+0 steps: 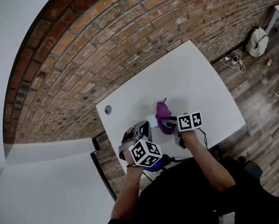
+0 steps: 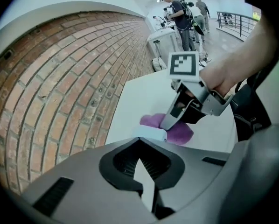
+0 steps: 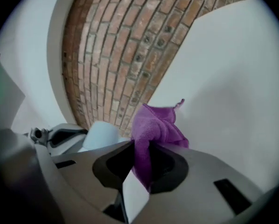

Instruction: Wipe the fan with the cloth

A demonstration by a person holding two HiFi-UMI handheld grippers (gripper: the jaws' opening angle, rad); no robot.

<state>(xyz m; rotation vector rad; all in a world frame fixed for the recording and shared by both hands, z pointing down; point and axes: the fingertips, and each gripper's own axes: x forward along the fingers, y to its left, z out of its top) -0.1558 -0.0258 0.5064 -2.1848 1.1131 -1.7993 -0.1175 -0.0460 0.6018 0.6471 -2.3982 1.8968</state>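
Mid-wipe, I judge: my right fingers (image 3: 200,171) pinch the purple cloth (image 3: 154,125) beside the pale fan (image 3: 102,134), my left fingers (image 2: 83,181) pressed together at its edge; next I'd sweep the cloth across it.

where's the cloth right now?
The purple cloth is pinched in the right tool, near the middle of the white table in the head view, just right of the pale fan.

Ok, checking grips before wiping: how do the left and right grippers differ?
The right gripper clamps the purple cloth; the left gripper is shut without cloth, the fan beyond its fingers. The right gripper reaches farther over the table than the left. Both carry marker cubes.
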